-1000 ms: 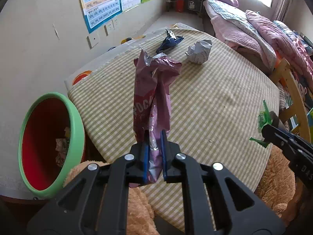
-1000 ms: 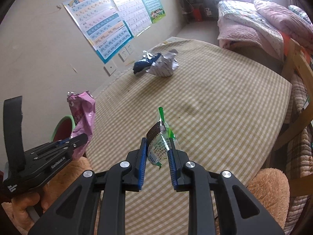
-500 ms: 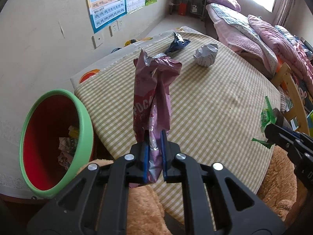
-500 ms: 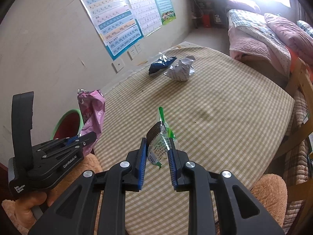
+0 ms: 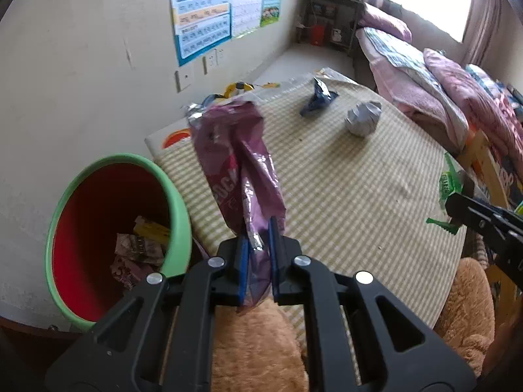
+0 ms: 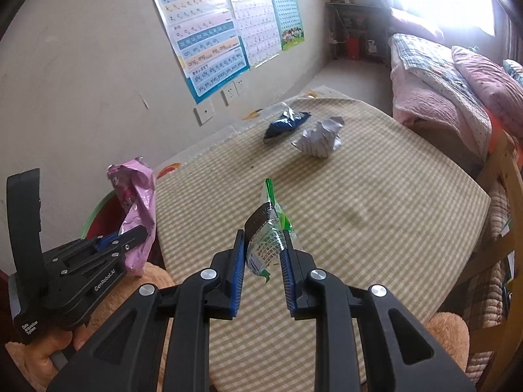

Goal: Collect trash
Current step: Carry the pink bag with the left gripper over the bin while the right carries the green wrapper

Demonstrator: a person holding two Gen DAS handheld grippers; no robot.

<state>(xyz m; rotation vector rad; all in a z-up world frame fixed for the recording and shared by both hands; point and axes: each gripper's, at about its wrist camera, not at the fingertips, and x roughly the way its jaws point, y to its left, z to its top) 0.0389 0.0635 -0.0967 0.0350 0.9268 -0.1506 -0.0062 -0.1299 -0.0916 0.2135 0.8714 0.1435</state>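
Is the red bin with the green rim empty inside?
No, the red bin already has crumpled wrappers lying at its bottom, seen in the left wrist view.

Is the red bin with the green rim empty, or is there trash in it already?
Not empty. The left wrist view looks down into the bin, and a few crumpled wrappers lie at the bottom. Most of the red inside still shows.

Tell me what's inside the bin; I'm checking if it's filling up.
The bin holds a few crumpled wrappers and a yellow packet at the bottom. Its near rim hides the rest.
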